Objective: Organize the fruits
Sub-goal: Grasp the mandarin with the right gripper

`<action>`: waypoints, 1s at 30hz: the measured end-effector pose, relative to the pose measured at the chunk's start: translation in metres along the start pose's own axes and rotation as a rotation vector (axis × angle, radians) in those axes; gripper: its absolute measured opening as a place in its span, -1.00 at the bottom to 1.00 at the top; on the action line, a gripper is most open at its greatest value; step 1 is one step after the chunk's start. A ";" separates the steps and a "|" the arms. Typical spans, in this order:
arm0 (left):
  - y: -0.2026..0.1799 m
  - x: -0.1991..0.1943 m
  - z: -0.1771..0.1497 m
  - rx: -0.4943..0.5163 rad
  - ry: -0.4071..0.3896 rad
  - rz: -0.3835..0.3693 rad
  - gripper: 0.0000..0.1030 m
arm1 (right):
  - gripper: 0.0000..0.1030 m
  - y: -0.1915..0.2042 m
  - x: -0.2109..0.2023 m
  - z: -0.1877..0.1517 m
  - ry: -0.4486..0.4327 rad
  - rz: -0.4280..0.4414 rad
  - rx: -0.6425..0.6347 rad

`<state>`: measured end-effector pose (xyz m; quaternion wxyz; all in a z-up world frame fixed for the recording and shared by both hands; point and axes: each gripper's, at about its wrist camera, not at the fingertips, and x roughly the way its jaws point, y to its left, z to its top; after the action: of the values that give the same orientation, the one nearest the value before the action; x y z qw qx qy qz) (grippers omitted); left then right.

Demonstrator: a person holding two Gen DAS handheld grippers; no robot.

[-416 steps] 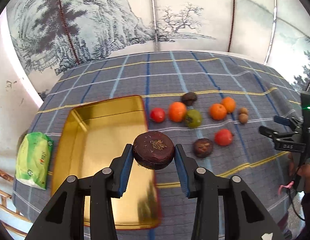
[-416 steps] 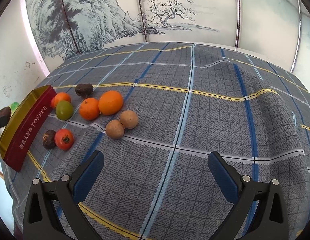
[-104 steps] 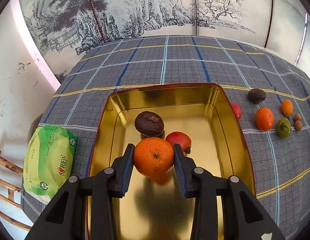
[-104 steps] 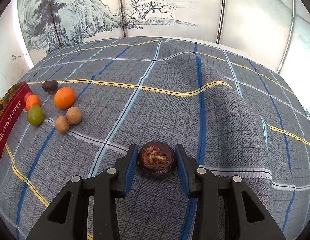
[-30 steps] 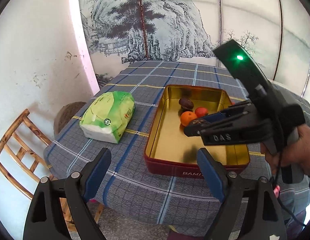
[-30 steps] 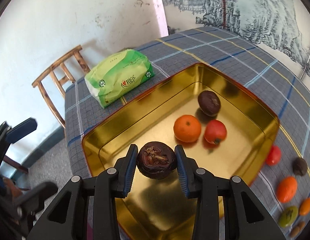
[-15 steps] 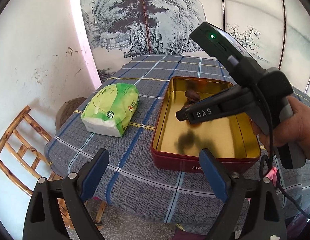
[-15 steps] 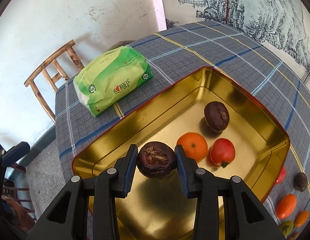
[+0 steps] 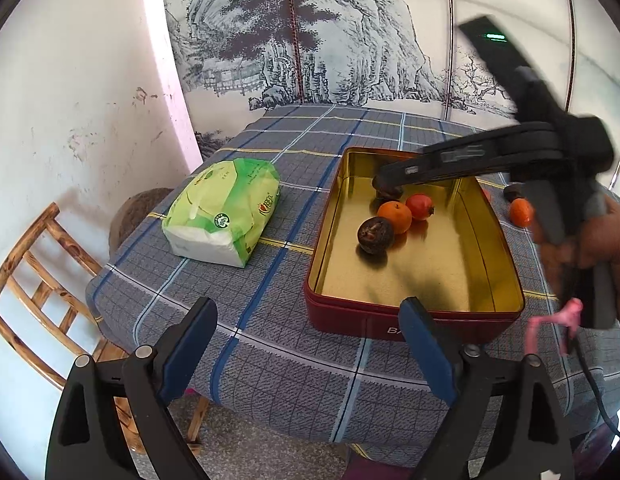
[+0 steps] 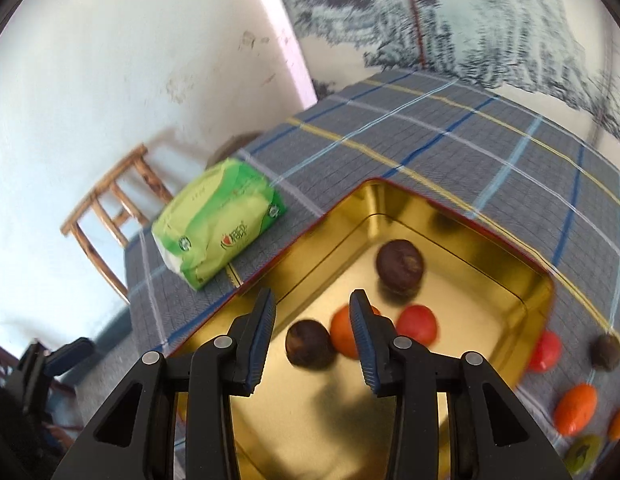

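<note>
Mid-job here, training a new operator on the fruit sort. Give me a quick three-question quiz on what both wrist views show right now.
1. True or false: the right gripper is clamped on a dark fruit.
2. How many fruits lie in the gold tin? A) two B) four C) six
3. Fill in: on the cloth beside the tin lies a green ______.

Key
1. False. Its jaws stand open, and the near dark fruit sits on the tin floor, apart from the pads.
2. B: two dark fruits, the orange and the red fruit; the far dark fruit shows best in the right wrist view.
3. Tissue pack.
</note>
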<state>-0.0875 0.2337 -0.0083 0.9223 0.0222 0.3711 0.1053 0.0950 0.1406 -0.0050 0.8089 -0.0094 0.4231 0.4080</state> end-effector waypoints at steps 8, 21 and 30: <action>-0.015 -0.005 0.002 0.029 -0.019 -0.027 0.80 | 0.07 -0.058 -0.075 -0.056 -0.088 -0.155 -0.021; -0.038 -0.002 0.005 0.081 0.000 -0.051 0.84 | 0.12 -0.148 -0.064 -0.071 0.071 -0.362 0.002; -0.055 0.005 0.009 0.126 0.024 -0.049 0.84 | -0.20 -0.155 -0.043 -0.066 0.106 -0.340 -0.010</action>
<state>-0.0678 0.1810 -0.0120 0.9170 0.0698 0.3882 0.0592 0.1400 -0.0146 -0.0689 0.8427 -0.1065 0.4554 0.2666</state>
